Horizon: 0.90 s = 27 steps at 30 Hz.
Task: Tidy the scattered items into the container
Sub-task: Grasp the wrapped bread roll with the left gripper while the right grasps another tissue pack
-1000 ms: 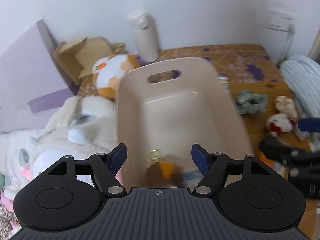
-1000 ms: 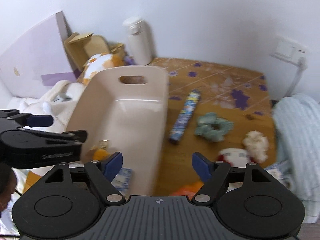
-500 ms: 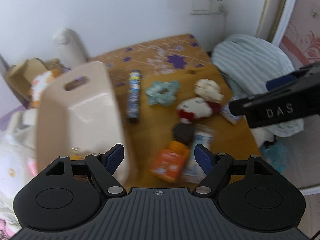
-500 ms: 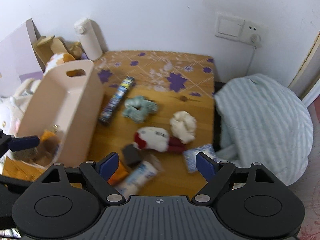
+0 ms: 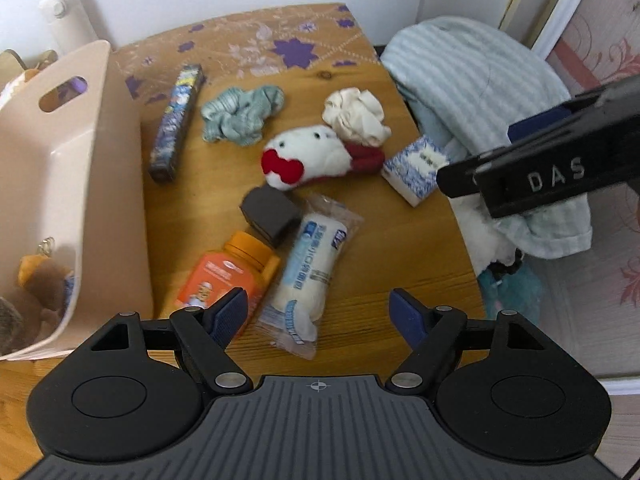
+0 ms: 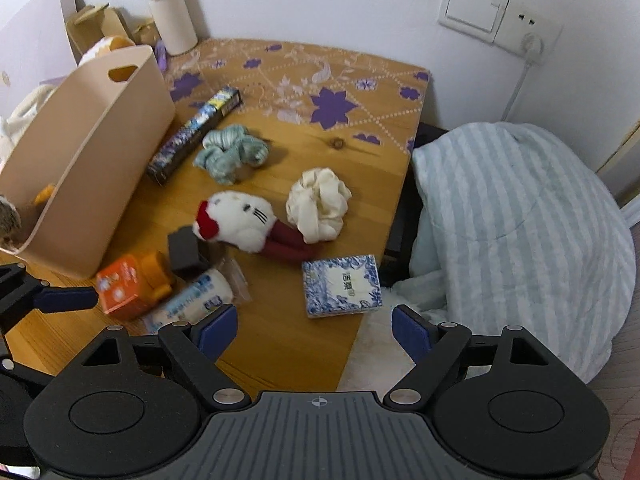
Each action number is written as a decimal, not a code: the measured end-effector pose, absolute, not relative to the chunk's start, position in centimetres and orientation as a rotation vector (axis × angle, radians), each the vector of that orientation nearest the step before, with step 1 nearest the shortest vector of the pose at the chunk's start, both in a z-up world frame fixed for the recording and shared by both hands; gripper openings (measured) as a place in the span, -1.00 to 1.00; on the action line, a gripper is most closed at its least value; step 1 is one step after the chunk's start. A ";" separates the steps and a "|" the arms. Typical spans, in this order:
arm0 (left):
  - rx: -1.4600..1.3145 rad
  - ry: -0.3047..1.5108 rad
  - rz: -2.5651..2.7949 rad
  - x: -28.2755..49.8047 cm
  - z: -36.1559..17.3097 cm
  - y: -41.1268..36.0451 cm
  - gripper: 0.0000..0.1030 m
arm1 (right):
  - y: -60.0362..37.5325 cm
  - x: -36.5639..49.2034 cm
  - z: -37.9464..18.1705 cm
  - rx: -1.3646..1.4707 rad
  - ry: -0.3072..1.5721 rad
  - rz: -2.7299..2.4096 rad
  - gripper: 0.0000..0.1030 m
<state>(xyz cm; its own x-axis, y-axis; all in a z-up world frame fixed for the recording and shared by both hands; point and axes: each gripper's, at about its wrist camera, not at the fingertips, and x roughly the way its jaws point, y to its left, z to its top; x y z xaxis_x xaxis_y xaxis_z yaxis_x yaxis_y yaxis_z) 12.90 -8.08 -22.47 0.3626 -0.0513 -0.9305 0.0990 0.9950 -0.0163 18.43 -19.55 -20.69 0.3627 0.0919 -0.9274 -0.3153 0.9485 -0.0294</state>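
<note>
Both my tools are spread wide and carry nothing: the left tool (image 5: 318,314) hangs over the near edge of the bench (image 5: 420,264), and the right tool (image 6: 314,330) hovers off its right-hand corner. My worry is the crowding at about 11 o'clock from the left tool: the wrapped roll (image 5: 310,276), the orange bottle (image 5: 226,276) and the dark block (image 5: 270,216) lie touching one another, so closing on one could drag or flip a neighbour, and the roll's slippery film may slide out of the pads. The blue patterned packet (image 6: 341,286) sits right at the bench edge at 12 o'clock from my right tool; a clumsy nudge could send it onto the floor. The two tools are also near each other, so crossing paths might knock them together. The beige container (image 5: 120,184) stands at 10 o'clock from my left tool, holding a brown plush keychain (image 5: 40,280) at its near end, with something furry beside it that I cannot identify. The plush toy (image 6: 236,222), cream scrunchie (image 6: 318,204), green scrunchie (image 6: 230,152) and long box (image 6: 194,136) still lie outside it.
</note>
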 end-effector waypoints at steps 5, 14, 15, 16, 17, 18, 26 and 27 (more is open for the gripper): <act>0.033 1.229 -0.057 13.6 -24.8 -8.8 0.53 | -20.4 19.3 -22.5 -0.210 1.196 0.296 0.66; 0.041 1.236 0.076 14.7 -26.8 -9.0 0.53 | -20.4 21.6 -25.3 -0.266 1.194 0.342 0.66; 0.041 1.233 0.096 14.7 -26.9 -8.9 0.53 | -20.3 21.8 -25.5 -0.269 1.195 0.348 0.66; 0.036 1.229 0.113 14.8 -27.0 -8.8 0.53 | -20.2 22.0 -25.8 -0.273 1.197 0.357 0.66; 0.030 1.228 0.125 14.9 -27.1 -8.7 0.53 | -20.1 22.1 -26.0 -0.277 1.197 0.363 0.66; 0.024 1.230 0.132 14.9 -27.3 -8.6 0.53 | -19.9 22.2 -26.2 -0.282 1.196 0.369 0.66; 0.038 1.233 0.159 15.4 -28.6 -8.6 0.52 | -19.7 23.4 -27.8 -0.299 1.199 0.363 0.63; 0.042 1.235 0.164 15.5 -28.8 -8.6 0.52 | -19.7 23.5 -28.0 -0.300 1.201 0.361 0.60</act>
<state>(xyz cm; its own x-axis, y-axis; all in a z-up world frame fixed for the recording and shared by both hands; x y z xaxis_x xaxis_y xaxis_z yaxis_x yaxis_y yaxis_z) 15.51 -8.64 -28.76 0.3194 0.1474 -0.9361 -0.1020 0.9874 0.1207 23.51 -19.71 -28.01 0.3170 0.1128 -0.9417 -0.4256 0.9042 -0.0349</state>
